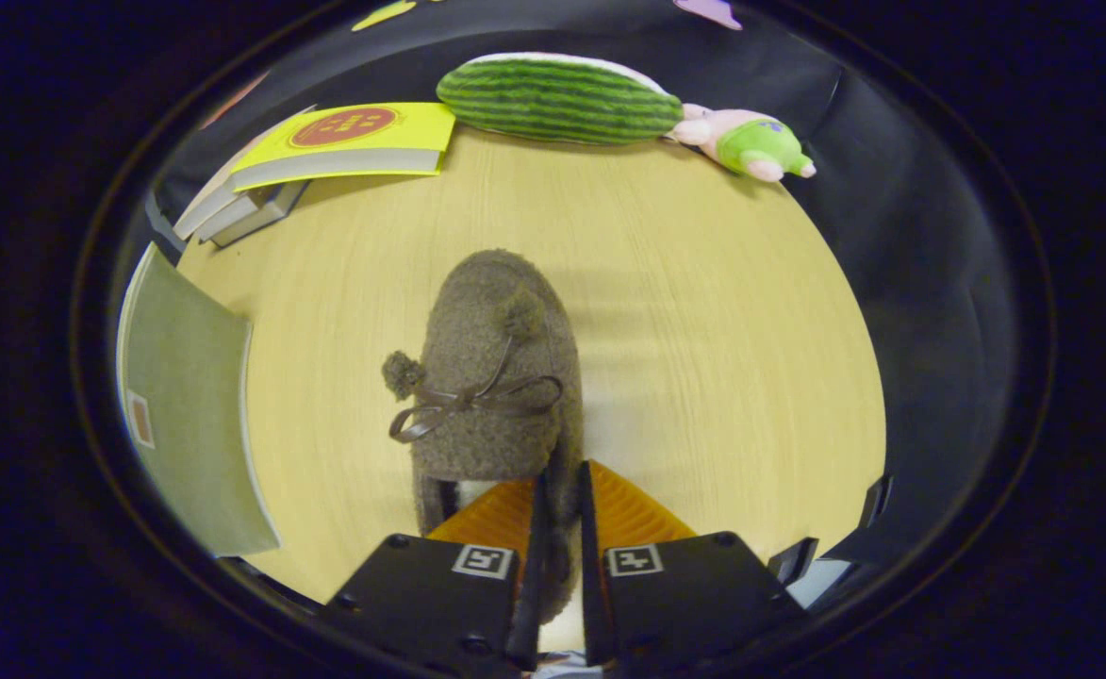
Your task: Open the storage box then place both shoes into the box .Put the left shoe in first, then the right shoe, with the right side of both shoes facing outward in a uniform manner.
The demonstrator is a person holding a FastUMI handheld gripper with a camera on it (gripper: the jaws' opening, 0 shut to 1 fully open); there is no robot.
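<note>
The hand-held gripper (pixel 560 490) has its two fingers drawn close together, leaving only a narrow slot. The side wall of a fuzzy brown slipper (pixel 496 377) runs through that slot, and both fingers press on it near the heel opening.

The slipper points away from the fingers, toe toward the far side of the tabletop (pixel 703 330). A thin brown cord bow (pixel 463 401) crosses its upper. Two pompoms are attached to the cord: one lies on the toe area, the other hangs off the slipper's left side. A pale lining shows at the opening, just ahead of the left finger. Whether the sole rests on the tabletop or is lifted clear of it cannot be determined.

Surrounding items:
- Left of the slipper, well apart: a grey-green flat panel (pixel 189 415) with a small label near its lower corner.
- Beyond the slipper, far left: a stack of books topped by a yellow book (pixel 354 141) with a red emblem.
- Far edge, centre: a striped green watermelon-pattern plush (pixel 557 99).
- Touching the plush's right end: a pink and green plush toy (pixel 751 141).
</note>
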